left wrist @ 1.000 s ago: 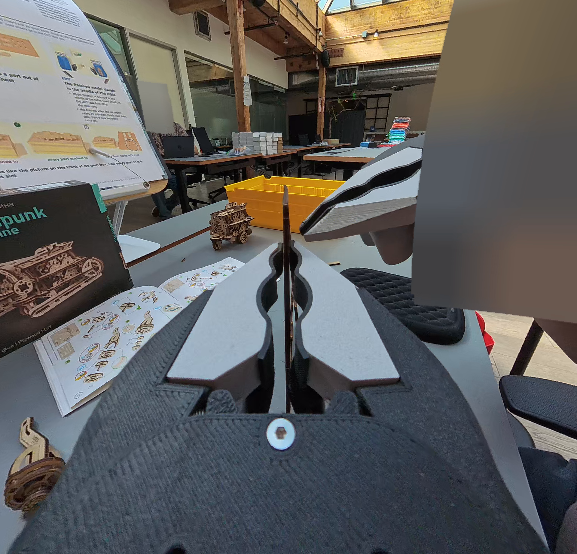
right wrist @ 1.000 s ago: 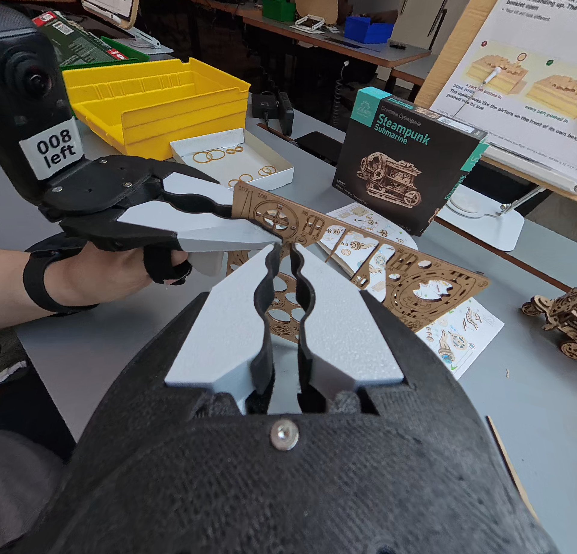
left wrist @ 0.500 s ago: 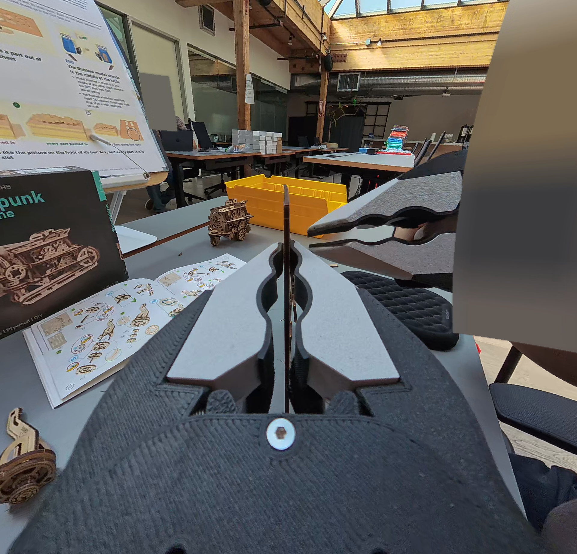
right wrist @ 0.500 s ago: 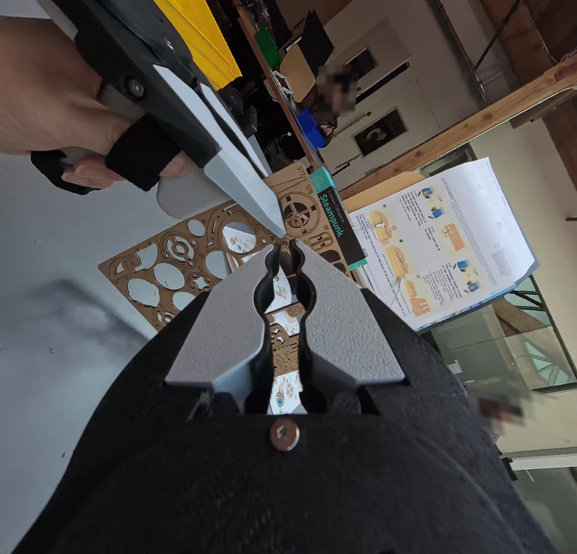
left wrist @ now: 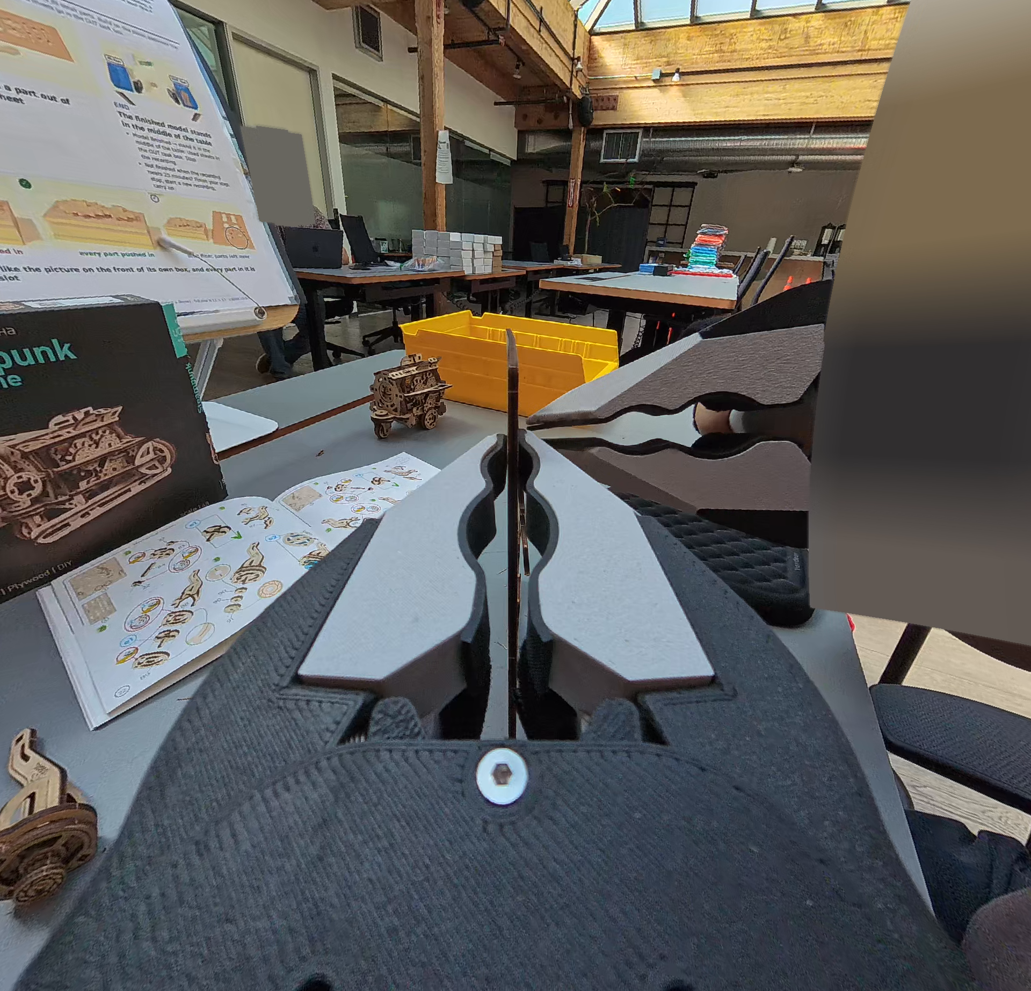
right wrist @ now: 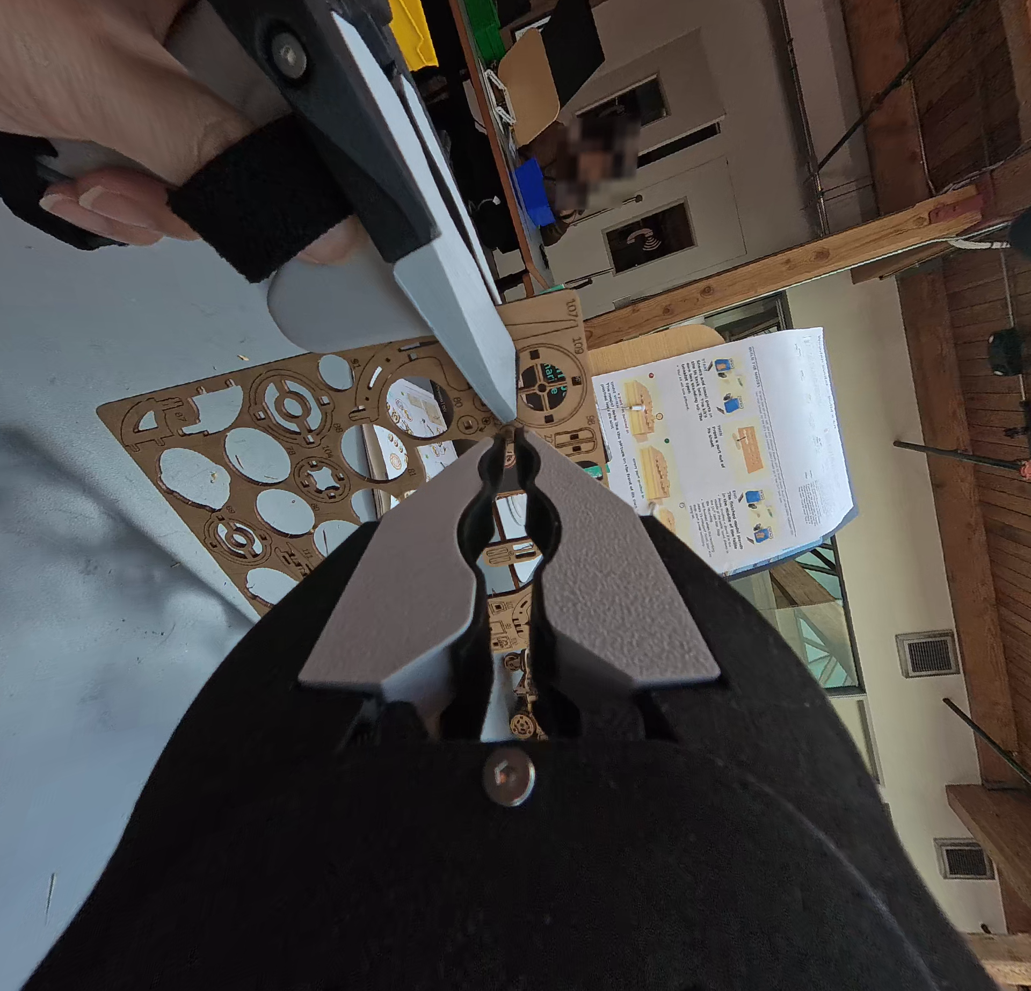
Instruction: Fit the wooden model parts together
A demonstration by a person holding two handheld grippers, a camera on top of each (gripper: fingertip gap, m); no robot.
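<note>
My left gripper (left wrist: 510, 442) is shut on a thin brown plywood parts sheet (left wrist: 511, 384), held upright and seen edge-on. In the right wrist view the sheet (right wrist: 268, 462) shows its face, with several punched-out holes, and the left gripper (right wrist: 502, 406) pinches it near its upper edge. My right gripper (right wrist: 509, 437) is shut, with its tips at the sheet's face just beside the left gripper's tip. A small tan bit shows at its tips. It reaches in from the right in the left wrist view (left wrist: 535, 425).
On the grey table (right wrist: 111, 573) are an open instruction booklet (left wrist: 223, 562), a dark kit box (left wrist: 95, 434), a small built wooden model (left wrist: 410, 400), a yellow bin (left wrist: 502, 361) and a partial wooden assembly (left wrist: 39, 830). An instruction board (left wrist: 111, 155) stands at the left. Left and right tips are no more than a few centimetres apart.
The right gripper has rolled onto its side and closed in on the sheet until its tips meet it beside the left gripper's tip. The left gripper still holds the sheet, barely shifted.
</note>
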